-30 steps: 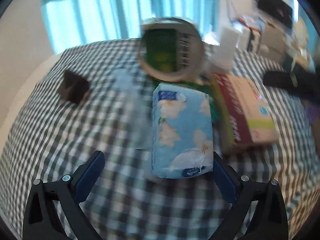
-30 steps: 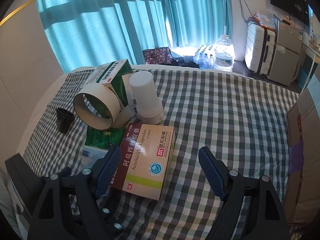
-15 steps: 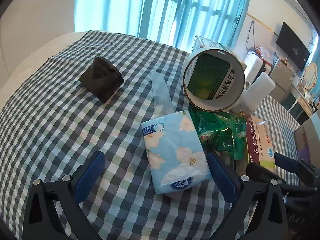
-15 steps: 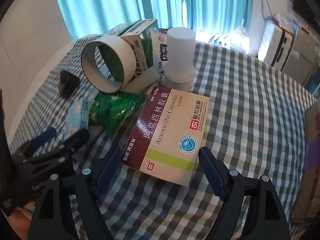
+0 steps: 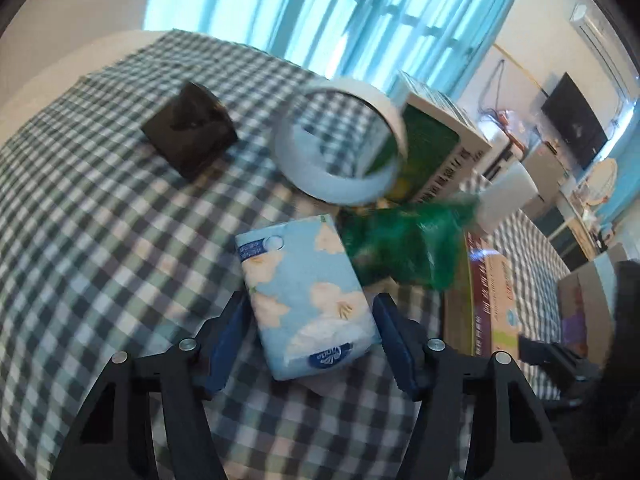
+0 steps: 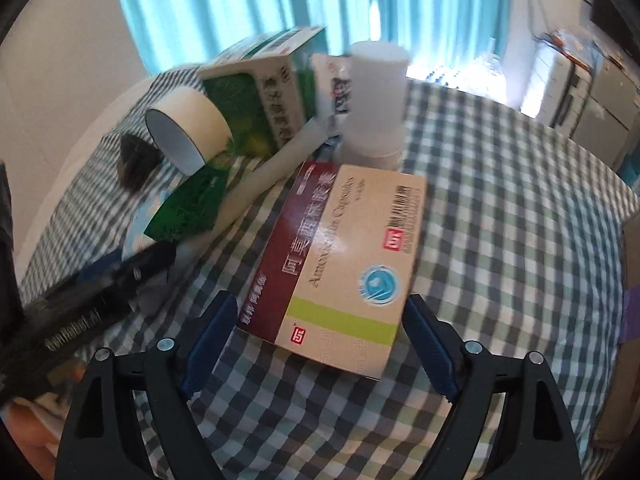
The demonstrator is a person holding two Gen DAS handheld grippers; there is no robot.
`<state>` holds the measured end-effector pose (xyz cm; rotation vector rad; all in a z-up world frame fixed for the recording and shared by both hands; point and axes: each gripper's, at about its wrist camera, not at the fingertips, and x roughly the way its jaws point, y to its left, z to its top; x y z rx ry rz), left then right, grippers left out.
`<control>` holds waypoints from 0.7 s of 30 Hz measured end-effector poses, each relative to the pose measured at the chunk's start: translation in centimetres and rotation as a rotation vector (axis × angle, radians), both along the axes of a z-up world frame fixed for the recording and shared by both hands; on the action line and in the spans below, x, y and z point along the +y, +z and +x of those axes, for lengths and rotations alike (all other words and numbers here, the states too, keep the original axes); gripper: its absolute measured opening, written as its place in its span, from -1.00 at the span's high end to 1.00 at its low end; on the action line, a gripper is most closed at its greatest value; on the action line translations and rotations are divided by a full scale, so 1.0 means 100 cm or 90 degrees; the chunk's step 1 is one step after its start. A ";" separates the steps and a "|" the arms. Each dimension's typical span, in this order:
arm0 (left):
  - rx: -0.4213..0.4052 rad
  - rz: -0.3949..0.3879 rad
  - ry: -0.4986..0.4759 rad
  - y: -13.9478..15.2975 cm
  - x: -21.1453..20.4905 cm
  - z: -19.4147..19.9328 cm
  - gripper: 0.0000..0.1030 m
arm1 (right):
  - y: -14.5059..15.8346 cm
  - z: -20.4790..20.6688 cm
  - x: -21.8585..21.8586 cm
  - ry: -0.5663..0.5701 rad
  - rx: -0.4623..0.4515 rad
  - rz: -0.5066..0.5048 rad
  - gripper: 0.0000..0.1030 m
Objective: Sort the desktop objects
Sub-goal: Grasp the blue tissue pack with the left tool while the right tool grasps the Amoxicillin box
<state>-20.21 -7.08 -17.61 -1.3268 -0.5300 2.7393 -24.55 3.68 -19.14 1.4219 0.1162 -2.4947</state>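
Observation:
A blue flowered tissue pack [image 5: 308, 292] lies on the checked cloth between the fingers of my left gripper [image 5: 310, 296]. Its jaws are closing around the pack, and the pads stand right beside its long edges without clearly pressing. A maroon and beige medicine box [image 6: 348, 252] lies flat with its near end between the fingers of my right gripper [image 6: 322, 298]. Those jaws are opening a little, with a narrow gap on each side of the box.
Behind the tissue pack are a green foil packet [image 5: 404, 248], a white tape roll [image 5: 340, 148], a green-and-white carton [image 5: 436, 136], a white bottle [image 5: 504, 196] and a black block [image 5: 190, 132]. A white tube [image 6: 272, 172] leans by the medicine box. A cardboard box [image 6: 628, 320] stands at the right.
The left jaws have narrowed from wide apart to close beside the tissue pack, and that view has rolled. The right gripper has come down closer over the medicine box.

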 end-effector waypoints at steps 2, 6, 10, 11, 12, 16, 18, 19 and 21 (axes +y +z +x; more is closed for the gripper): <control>0.003 -0.012 -0.007 0.001 0.002 0.001 -0.25 | -0.006 0.003 -0.007 0.012 0.019 0.039 -0.66; 0.001 0.012 -0.009 0.004 -0.003 0.005 -0.17 | -0.002 0.005 -0.011 0.012 0.031 0.052 -0.64; -0.016 0.025 -0.014 0.004 -0.007 0.009 -0.11 | 0.004 0.007 0.001 0.021 0.051 0.012 -0.60; -0.017 0.027 -0.014 0.005 -0.007 0.011 -0.11 | 0.004 0.006 0.003 0.021 0.050 0.010 -0.60; -0.019 0.025 -0.012 0.007 -0.009 0.014 -0.11 | 0.004 0.006 0.005 0.017 0.048 0.010 -0.60; -0.047 0.028 -0.016 0.011 -0.011 0.025 -0.11 | 0.015 0.011 0.020 0.001 0.053 -0.011 -0.59; -0.070 0.024 -0.020 0.012 -0.005 0.036 -0.11 | 0.017 0.017 0.023 -0.002 0.047 -0.006 -0.59; -0.072 0.016 -0.024 0.013 -0.004 0.041 -0.11 | 0.018 0.022 0.028 -0.007 0.033 0.000 -0.59; -0.063 0.004 -0.024 0.017 0.000 0.053 -0.11 | 0.018 0.031 0.028 -0.014 0.010 0.007 -0.59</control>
